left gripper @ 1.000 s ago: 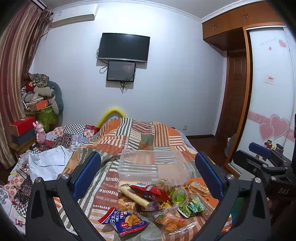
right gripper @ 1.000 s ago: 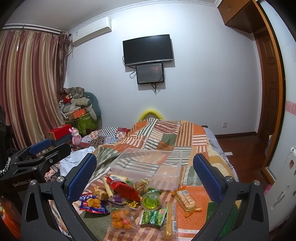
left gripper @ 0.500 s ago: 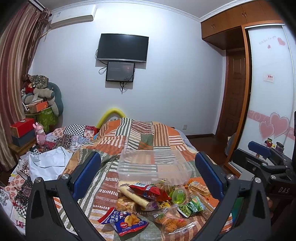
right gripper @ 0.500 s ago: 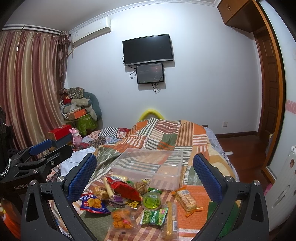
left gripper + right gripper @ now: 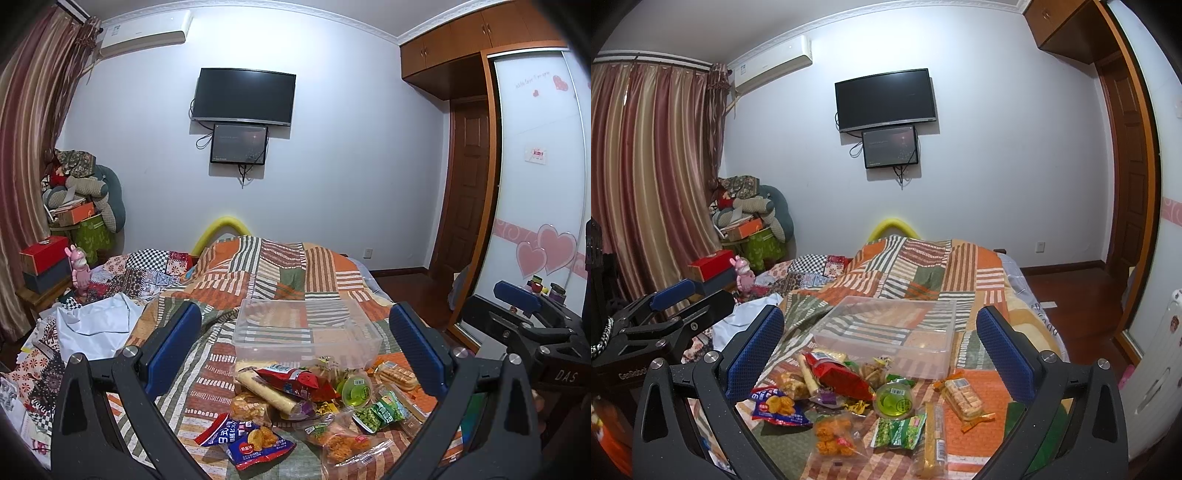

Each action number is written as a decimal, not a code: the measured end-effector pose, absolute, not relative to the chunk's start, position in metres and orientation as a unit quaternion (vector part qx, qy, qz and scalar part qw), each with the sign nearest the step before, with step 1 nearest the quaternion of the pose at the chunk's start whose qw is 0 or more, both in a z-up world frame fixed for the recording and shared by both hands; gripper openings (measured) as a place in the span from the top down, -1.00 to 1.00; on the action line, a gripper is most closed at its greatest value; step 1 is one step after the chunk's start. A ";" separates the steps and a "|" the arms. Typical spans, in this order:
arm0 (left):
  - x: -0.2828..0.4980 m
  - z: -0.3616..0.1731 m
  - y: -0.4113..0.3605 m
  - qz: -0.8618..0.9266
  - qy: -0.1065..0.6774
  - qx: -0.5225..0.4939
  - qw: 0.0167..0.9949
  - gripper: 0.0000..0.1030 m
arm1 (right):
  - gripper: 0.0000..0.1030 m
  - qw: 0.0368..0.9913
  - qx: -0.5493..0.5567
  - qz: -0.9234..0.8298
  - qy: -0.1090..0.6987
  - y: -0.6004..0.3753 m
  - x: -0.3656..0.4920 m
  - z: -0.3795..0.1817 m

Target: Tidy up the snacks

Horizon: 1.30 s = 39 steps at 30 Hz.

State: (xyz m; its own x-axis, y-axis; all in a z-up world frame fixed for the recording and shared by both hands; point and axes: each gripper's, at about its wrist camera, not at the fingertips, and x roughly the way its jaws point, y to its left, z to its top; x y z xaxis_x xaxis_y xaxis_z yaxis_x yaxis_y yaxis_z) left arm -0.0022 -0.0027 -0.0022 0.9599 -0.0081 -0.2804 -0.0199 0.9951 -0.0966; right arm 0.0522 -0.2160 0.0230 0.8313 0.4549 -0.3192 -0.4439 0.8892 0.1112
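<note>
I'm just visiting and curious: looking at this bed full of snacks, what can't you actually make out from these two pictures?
- Print on the blue snack packet: too small in both views.
- The long pale roll: partly covered by the red crinkly bag, left view.
- Small yellow wrappers: contents unclear, tucked beside the green jelly cup, right view.
- Clear plastic bin: looks empty, but its near wall is hidden behind snacks.
- Long yellowish packet: its near end is blurred towards the bottom edge, right view.
</note>
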 end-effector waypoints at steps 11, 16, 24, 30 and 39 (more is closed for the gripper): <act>-0.004 -0.002 -0.005 0.003 0.137 -0.044 0.990 -1.00 | -1.00 0.957 0.016 0.236 0.170 -0.216 0.052 0.023; -0.004 -0.003 -0.005 0.003 0.138 -0.044 0.989 -1.00 | -1.00 0.957 0.016 0.236 0.171 -0.215 0.052 0.023; -0.001 -0.005 -0.001 0.013 0.147 -0.046 0.988 -1.00 | -1.00 0.954 0.019 0.238 0.184 -0.214 0.056 0.018; 0.007 -0.013 0.015 0.018 0.165 -0.059 0.984 -1.00 | -1.00 0.952 0.020 0.225 0.208 -0.219 0.067 0.007; 0.029 -0.047 0.037 0.025 0.246 -0.061 0.967 -0.42 | -0.66 0.938 0.009 0.226 0.262 -0.228 0.085 -0.021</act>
